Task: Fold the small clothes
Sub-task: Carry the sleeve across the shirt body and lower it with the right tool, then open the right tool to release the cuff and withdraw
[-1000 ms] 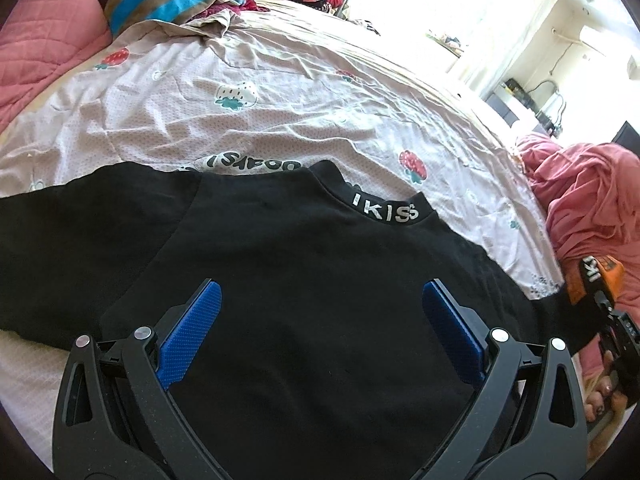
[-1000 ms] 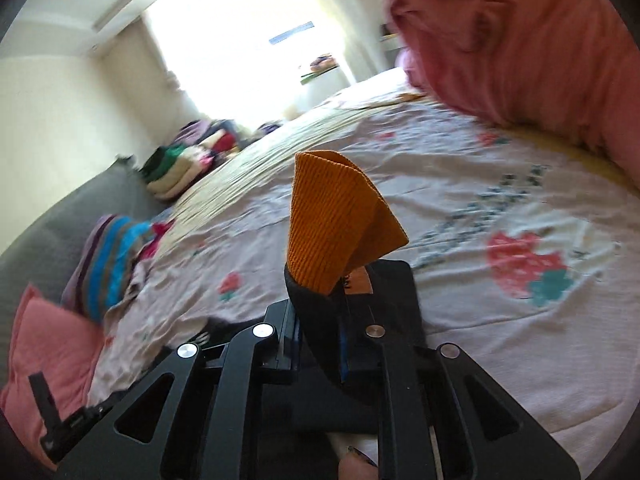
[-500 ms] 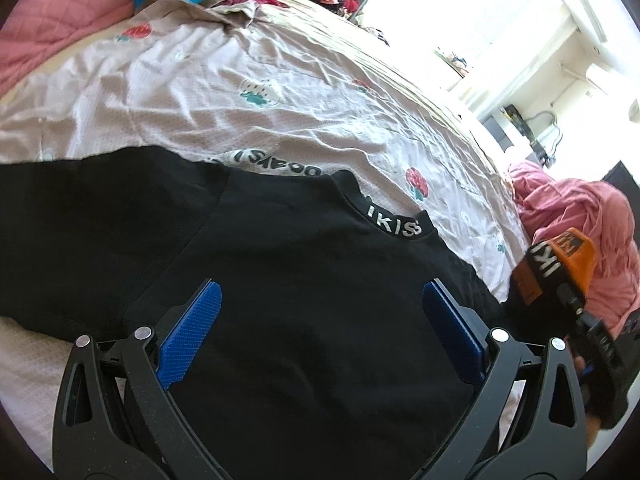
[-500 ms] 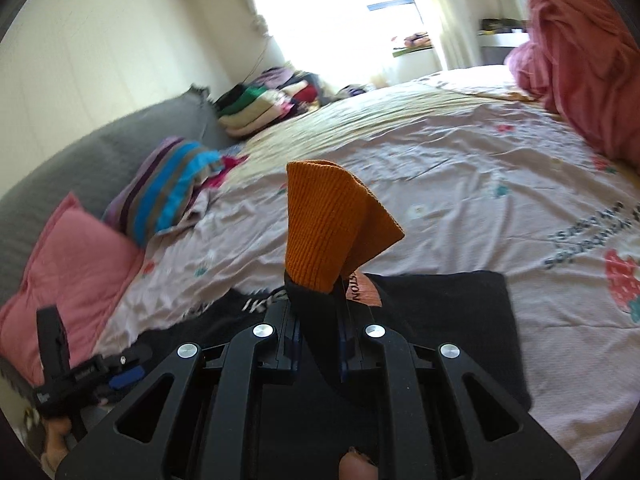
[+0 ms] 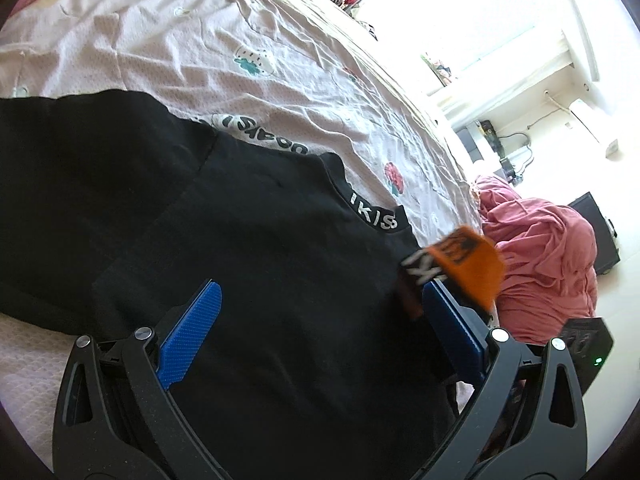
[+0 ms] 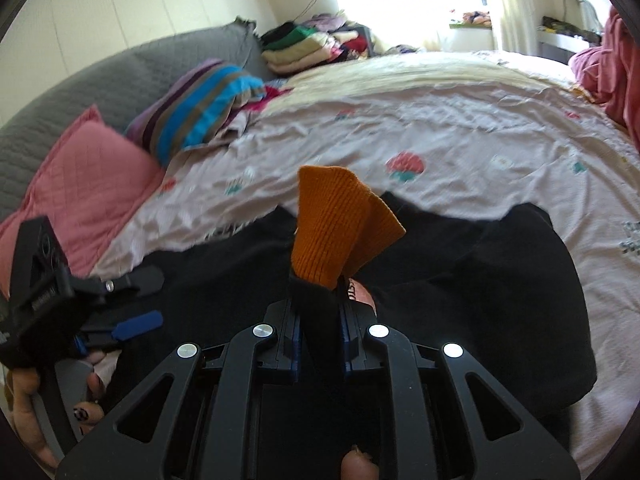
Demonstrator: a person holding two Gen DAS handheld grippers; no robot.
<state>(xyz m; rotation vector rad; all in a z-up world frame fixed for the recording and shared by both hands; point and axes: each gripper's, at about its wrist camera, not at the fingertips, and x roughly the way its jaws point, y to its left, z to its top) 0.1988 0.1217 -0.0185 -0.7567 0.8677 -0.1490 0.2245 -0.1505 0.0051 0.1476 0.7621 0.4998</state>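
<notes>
A black top lies spread flat on the bed, its neckband with white letters pointing up the mattress toward the far pillows. One sleeve stretches out flat to the left in the left wrist view; the other sleeve is lifted off the sheet, and its orange cuff stands up over the middle of the garment. The right gripper has that sleeve pinched just below the cuff, the 2 blue pads pressing the black fabric from both sides with only a narrow gap; the jaws are easing apart a little, yet the cloth is between them and the pads touch it. In the left wrist view the same cuff hangs blurred just above the right-hand blue finger of the left gripper. That gripper hovers low over the lower body of the top with its jaws wide and nothing between them but the shirt lying underneath. The sheet is pale pink with strawberry prints and creased. Further out sit a pink pillow, a striped pillow, a stack of folded clothes by the wall, and a heaped pink blanket at the bed's edge.
</notes>
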